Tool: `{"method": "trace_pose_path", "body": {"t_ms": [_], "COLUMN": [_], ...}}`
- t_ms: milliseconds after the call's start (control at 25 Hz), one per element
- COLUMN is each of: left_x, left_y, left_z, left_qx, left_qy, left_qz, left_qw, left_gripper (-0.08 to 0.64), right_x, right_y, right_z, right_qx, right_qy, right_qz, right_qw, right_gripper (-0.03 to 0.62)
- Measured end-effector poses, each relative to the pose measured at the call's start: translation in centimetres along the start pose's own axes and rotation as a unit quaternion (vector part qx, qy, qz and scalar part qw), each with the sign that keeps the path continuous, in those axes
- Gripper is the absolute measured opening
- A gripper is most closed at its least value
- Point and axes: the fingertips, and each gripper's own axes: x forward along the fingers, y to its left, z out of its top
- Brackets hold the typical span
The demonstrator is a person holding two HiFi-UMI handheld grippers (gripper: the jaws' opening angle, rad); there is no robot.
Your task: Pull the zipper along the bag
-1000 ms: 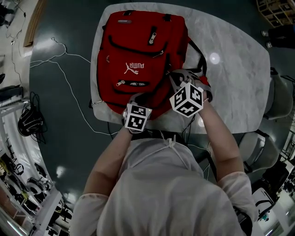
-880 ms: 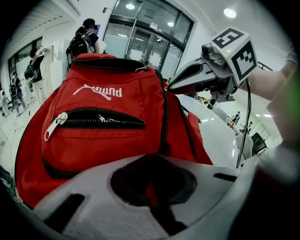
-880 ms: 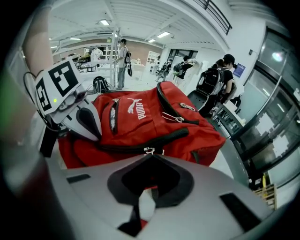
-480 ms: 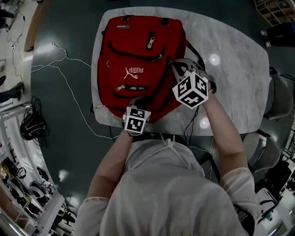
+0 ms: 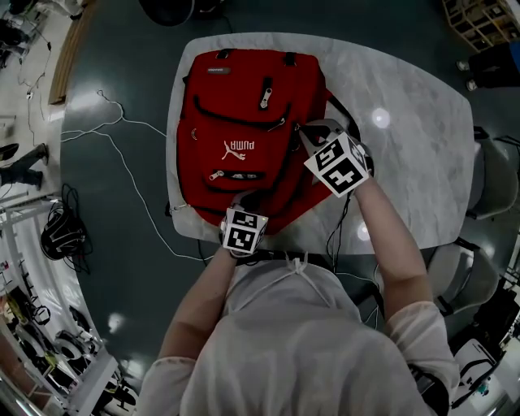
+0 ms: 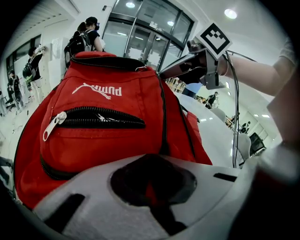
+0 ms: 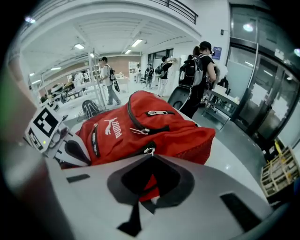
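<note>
A red backpack (image 5: 244, 106) lies flat on the white marble table (image 5: 406, 122), its top away from me. My left gripper (image 5: 246, 197) sits at the bag's near bottom edge, and the left gripper view shows it (image 6: 151, 159) shut on red fabric there. My right gripper (image 5: 306, 134) is at the bag's right side. In the right gripper view its jaws (image 7: 150, 158) are closed, with a silver zipper pull (image 7: 149, 151) at their tip on the black side zipper (image 6: 164, 117). The front pocket zippers (image 6: 101, 117) are closed.
The table's right half is bare marble. Thin cables (image 5: 130, 162) trail over the dark floor at the left. Grey chairs (image 5: 487, 179) stand to the right, with a wooden crate (image 5: 487, 20) at the far right. People (image 7: 199, 70) stand beyond the bag.
The right gripper has travelled along the bag's right side toward its top. The left gripper has stayed clamped at the bottom edge.
</note>
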Motion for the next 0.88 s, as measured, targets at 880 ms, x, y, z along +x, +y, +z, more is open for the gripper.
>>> {"method": "trace_pose_path", "body": {"t_ms": [880], "left_x": [-4.4], "left_y": [-0.4], "left_z": [5.7], "left_qx": [0.009], "left_qy": [-0.089], "left_qz": [-0.017], "left_qw": [0.9959], "left_gripper": [0.02], "right_x": [-7.4], "right_y": [2.4], "right_z": [1.2], "right_qx": [0.11], "right_qy": [-0.113], "right_qz": [-0.133], "right_qw": [0.978], "right_gripper": [0.038]}}
